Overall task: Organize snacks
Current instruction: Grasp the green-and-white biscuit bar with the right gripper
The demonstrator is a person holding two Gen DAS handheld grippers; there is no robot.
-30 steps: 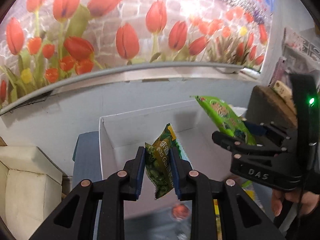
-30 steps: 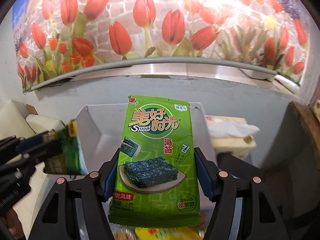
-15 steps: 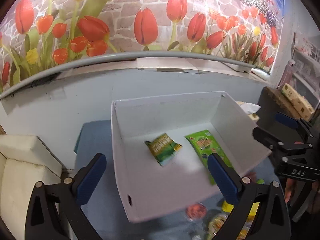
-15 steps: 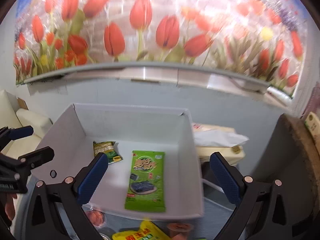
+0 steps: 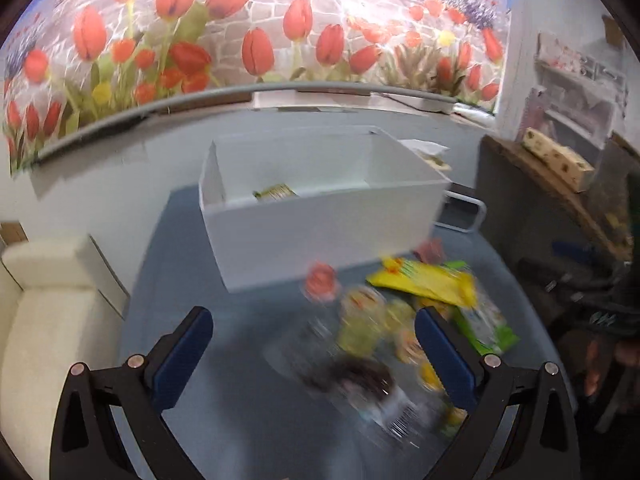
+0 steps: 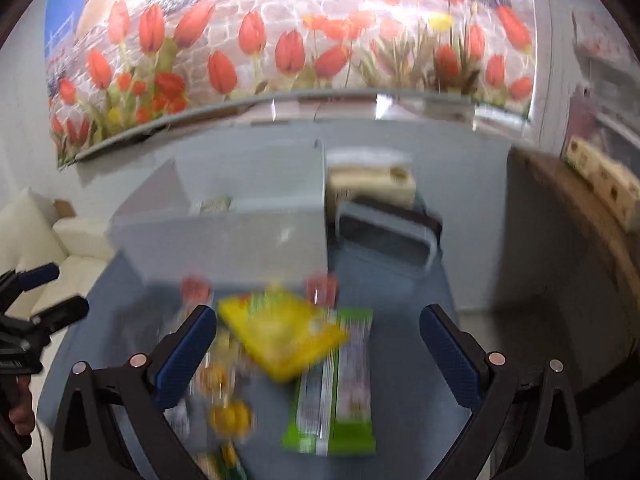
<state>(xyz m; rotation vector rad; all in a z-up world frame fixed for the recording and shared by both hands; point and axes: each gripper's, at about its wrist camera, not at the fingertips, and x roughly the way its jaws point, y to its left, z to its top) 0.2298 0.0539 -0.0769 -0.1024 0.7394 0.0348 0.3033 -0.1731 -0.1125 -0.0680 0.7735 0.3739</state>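
A white open box (image 5: 320, 224) stands on the blue table, with a green snack packet (image 5: 274, 191) showing inside; the box also shows in the right wrist view (image 6: 236, 236). In front of it lies a blurred pile of snacks: a yellow packet (image 5: 424, 282) (image 6: 280, 328), a green packet (image 6: 336, 380), small red-lidded cups (image 5: 320, 280) and a dark packet (image 5: 360, 380). My left gripper (image 5: 312, 344) is open and empty above the pile. My right gripper (image 6: 320, 344) is open and empty above the yellow and green packets. The left gripper shows at the left edge of the right wrist view (image 6: 36, 320).
A cream sofa (image 5: 44, 320) sits left of the table. A grey basket (image 6: 384, 236) with a cream box stands right of the white box. A dark wooden shelf (image 5: 560, 200) is on the right. A tulip mural covers the back wall.
Both grippers let their packets go into the box, opened wide, and have since pulled back and tilted down over the snack pile in front of the box.
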